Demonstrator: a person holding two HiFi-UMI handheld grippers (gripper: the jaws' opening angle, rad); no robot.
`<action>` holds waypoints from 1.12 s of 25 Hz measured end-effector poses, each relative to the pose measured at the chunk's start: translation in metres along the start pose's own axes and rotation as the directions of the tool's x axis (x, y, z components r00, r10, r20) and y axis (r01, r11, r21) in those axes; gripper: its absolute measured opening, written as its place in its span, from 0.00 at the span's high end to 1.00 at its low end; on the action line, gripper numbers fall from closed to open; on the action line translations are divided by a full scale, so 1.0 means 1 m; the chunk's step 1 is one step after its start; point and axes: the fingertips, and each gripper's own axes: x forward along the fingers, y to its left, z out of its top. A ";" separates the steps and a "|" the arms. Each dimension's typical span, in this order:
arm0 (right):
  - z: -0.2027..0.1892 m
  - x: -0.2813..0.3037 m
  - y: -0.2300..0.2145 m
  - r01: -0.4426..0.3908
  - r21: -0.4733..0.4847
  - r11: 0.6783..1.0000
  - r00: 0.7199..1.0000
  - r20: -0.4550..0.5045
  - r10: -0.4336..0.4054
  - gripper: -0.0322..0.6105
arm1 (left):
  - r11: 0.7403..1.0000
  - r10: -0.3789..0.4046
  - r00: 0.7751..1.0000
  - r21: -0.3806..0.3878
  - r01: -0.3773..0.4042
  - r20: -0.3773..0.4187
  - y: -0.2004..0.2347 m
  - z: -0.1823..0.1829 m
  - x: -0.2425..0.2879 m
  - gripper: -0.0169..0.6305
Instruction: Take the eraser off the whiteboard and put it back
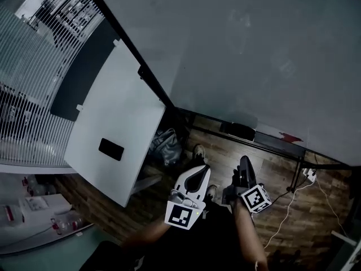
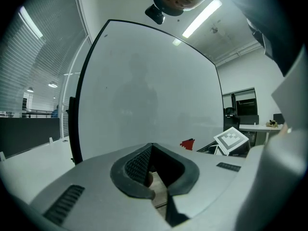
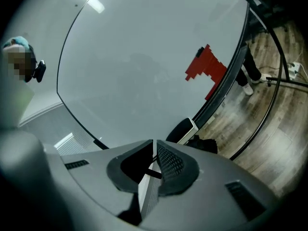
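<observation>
Now — eraser [image 3: 182,130] at whiteboard [image 3: 134,61] bottom edge, beyond closed right claw [image 3: 154,143].

Both tools look pretty much alike: the left gripper [image 1: 201,168] has a pale grey-white plastic shell around a black teardrop hollow, dark mesh-textured pads [image 2: 137,165] and little slotted vents [image 2: 65,203]. The right gripper [image 1: 243,164] looks darker from above. Each one carries 1 cube [image 1: 181,214] with black-and-white square markers. The person's in dark clothes and light sneakers [image 1: 198,150].
</observation>
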 end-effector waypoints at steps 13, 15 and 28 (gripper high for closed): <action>-0.015 0.045 -0.050 0.012 0.292 0.956 1.000 0.004 -0.014 0.73 | 0.998 -0.054 0.994 0.006 0.055 -0.098 0.013 -0.025 0.019 0.98; -0.015 0.051 -0.052 0.000 0.324 0.946 1.000 0.005 -0.002 0.71 | 0.998 -0.063 0.992 0.010 0.064 -0.108 0.013 -0.028 0.022 0.98; -0.026 0.084 -0.061 0.008 0.417 0.909 1.000 -0.019 0.000 0.66 | 0.997 -0.082 0.987 -0.016 0.080 -0.139 0.024 -0.041 0.037 0.98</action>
